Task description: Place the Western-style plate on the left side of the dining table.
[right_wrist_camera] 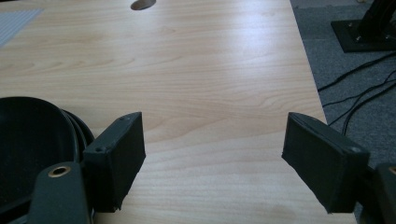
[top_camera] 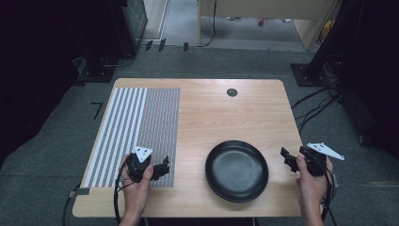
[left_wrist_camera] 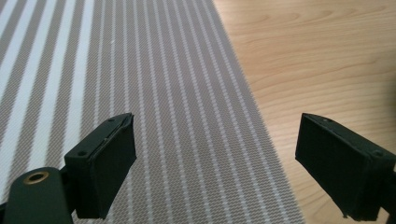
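Low in the frame, the left gripper [top_camera: 162, 168] hangs over the striped mat [top_camera: 141, 117], jaws wide apart. The right gripper [top_camera: 288, 159] sits at the table [top_camera: 226, 113] edge, jaws apart too. Between them lies a round black plate [top_camera: 236, 170]. Bare wood stretches behind.

Black plates [top_camera: 236, 170], grey-and-white striped mat [top_camera: 136, 127], light wood-grain table [top_camera: 226, 117], black hand-held gripper [left_wrist_camera: 215, 163]

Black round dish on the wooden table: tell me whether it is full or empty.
Empty. The black round dish shows only its bare dark inside in the high view.
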`<state>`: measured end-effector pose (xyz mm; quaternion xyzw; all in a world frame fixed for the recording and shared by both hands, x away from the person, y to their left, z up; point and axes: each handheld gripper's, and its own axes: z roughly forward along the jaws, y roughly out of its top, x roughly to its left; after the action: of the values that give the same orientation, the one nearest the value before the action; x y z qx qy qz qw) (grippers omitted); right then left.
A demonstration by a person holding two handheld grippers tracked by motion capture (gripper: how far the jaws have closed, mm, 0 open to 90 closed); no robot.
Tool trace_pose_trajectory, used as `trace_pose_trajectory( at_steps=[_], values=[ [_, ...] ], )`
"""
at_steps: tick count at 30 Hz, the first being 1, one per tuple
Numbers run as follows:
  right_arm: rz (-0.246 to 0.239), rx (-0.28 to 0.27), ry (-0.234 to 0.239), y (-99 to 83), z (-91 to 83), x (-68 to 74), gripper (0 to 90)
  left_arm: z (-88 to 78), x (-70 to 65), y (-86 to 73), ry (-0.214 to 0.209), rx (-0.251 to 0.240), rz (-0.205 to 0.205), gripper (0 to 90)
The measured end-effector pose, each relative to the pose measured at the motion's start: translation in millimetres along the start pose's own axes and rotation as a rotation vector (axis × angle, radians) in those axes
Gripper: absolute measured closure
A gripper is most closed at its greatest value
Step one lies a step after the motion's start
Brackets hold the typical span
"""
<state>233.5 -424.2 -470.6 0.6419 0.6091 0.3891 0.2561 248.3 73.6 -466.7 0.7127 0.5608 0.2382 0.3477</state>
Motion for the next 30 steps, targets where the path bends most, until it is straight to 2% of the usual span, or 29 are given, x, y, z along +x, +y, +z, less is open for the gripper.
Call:
trace_pose_trajectory(
  at_steps=[3, 5, 8, 12, 18, 25, 30],
  values=[
    [-0.003, -0.005, 0.002, 1.7, 0.1, 1.5, 22.0, 1.9, -6.2, 3.6, -0.010, -0.002, 0.008, 12.0],
    [-0.004, -0.014, 0.004, 1.3, 0.1, 3.8, 24.8, 4.5, -17.3, 8.0, -0.035, -0.008, 0.023, 12.0],
    [0.001, -0.024, 0.011, -0.2, -0.5, 5.9, 25.8, 5.0, -24.3, 7.8, -0.060, -0.017, 0.023, 12.0],
    [-0.017, -0.023, 0.026, -2.9, 0.8, 11.4, 26.1, 8.4, -36.8, 8.1, -0.105, -0.020, 0.032, 12.0],
    [-0.024, -0.022, 0.053, -5.7, 0.3, 16.1, 26.0, 9.8, -44.9, 10.3, -0.143, -0.022, 0.034, 12.0],
    [-0.022, -0.015, 0.068, -7.8, 0.1, 18.3, 26.1, 13.2, -53.9, 8.7, -0.165, -0.007, 0.040, 12.4],
    [-0.003, -0.026, 0.089, -8.2, -2.2, 18.7, 27.7, 15.5, -62.0, 7.5, -0.199, -0.007, 0.045, 12.3]
  ],
)
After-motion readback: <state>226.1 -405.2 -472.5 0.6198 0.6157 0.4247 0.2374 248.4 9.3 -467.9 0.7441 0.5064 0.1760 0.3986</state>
